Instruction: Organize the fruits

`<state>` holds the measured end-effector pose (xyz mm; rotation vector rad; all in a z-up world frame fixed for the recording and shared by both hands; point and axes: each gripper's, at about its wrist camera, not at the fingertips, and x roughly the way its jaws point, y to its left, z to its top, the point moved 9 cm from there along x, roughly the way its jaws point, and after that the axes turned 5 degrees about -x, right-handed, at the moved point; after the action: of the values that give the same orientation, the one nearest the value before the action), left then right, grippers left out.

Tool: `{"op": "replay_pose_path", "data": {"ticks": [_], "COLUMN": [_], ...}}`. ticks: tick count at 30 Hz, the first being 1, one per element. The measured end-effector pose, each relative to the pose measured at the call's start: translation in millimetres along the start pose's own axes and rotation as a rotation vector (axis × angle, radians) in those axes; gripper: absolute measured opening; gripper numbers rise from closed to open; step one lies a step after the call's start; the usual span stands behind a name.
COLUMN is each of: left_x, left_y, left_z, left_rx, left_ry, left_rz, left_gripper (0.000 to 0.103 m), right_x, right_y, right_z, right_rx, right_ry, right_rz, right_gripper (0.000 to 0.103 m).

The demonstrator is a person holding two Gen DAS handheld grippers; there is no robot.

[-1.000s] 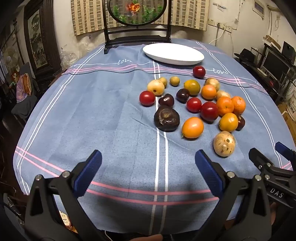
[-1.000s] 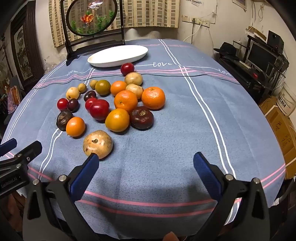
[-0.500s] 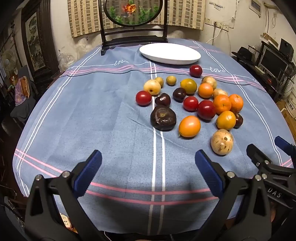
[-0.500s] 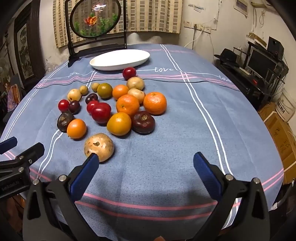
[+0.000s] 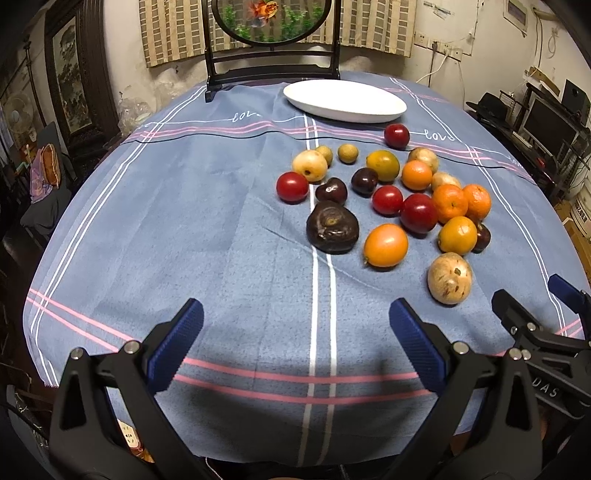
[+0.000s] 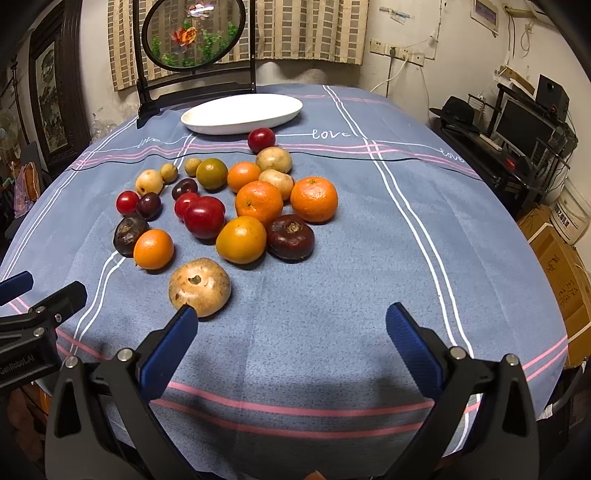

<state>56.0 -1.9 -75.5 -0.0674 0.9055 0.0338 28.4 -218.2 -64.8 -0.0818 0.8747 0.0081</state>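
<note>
Several fruits lie in a loose cluster on the blue tablecloth (image 5: 184,229): oranges (image 6: 314,199), red fruits (image 6: 204,217), dark purple ones (image 5: 332,227) and tan ones (image 6: 199,287). An empty white oval plate (image 5: 345,100) sits beyond them; it also shows in the right wrist view (image 6: 242,112). My left gripper (image 5: 295,334) is open and empty above the table's near edge. My right gripper (image 6: 291,338) is open and empty, its left finger just short of the tan fruit. Each gripper shows at the edge of the other's view.
A dark wooden stand with a round painted screen (image 5: 271,22) stands at the table's far edge behind the plate. Cardboard boxes (image 6: 561,258) and a shelf with a monitor (image 6: 524,125) are off the table's right side.
Both grippers have moved slightly forward towards the fruits and tilted. Both stay open and empty. The fruits have not moved.
</note>
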Motion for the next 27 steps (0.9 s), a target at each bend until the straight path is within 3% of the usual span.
{"op": "replay_pose_path", "data": {"ticks": [27], "left_x": [1.8], "left_y": [-5.1], "left_z": [-5.7], "left_rx": [0.018], "left_ry": [0.006], "left_rz": [-0.004], "left_gripper": [0.101], "right_x": [0.1], "right_y": [1.5], "right_z": [-4.6], "right_rx": [-0.011], "right_ry": [0.009], "right_rz": [0.005], "right_gripper": [0.102]}}
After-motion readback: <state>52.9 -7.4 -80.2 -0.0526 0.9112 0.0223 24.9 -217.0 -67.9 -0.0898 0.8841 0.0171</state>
